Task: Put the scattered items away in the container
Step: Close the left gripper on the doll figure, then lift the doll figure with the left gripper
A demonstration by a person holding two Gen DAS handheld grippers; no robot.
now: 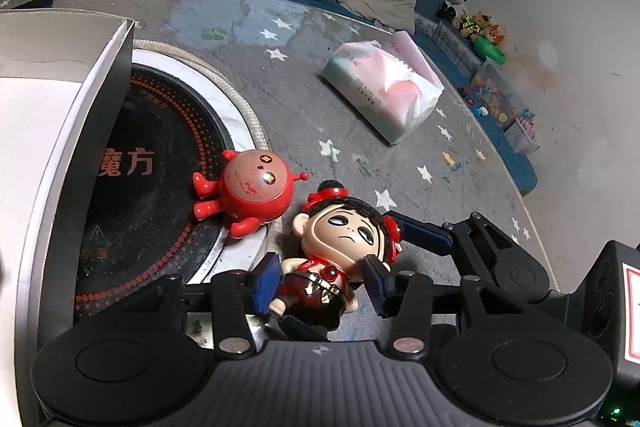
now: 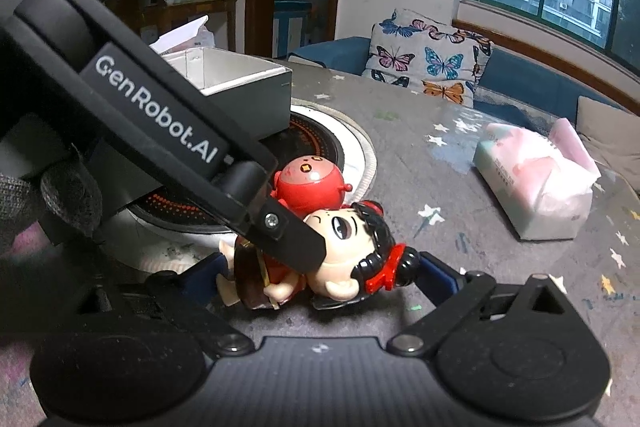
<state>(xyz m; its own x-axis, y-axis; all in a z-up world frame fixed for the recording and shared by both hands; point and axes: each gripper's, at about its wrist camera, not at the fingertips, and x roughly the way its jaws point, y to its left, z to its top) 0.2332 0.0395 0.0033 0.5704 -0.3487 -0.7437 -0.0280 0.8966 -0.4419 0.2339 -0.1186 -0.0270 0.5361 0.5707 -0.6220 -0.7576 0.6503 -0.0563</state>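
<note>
Item: doll (image 1: 332,259), lying on its back on the table (image 1: 304,99), head away from us, just beside the red toy (image 1: 248,191).

Item: red toy, resting half on the black round hob plate (image 1: 160,155), near the box's open side. Not yet put away.

Item: box (image 1: 80,115), dark walls, pale inside, sitting over the hob plate to the left of both toys. We cannot see any toy in it from these views, so we judge the tidying as hardly begun, with at least two toys still to go.

Item: left gripper (image 1: 320,279), jaws spread wide either side of the doll's body, blue pads not pressing on it.

Item: right gripper (image 2: 320,279), jaws around the doll's head end; we cannot tell whether the pads pinch it, as the left gripper's finger crosses the view.

Item: tissue pack (image 1: 384,91), well apart on the far right; we judge it outside the toys' path.

Edges and room: both grippers crowd one doll, so they could knock each other. The box wall stands tall near the red toy; we judge a lift must clear its rim. Open tabletop lies to the right.
</note>
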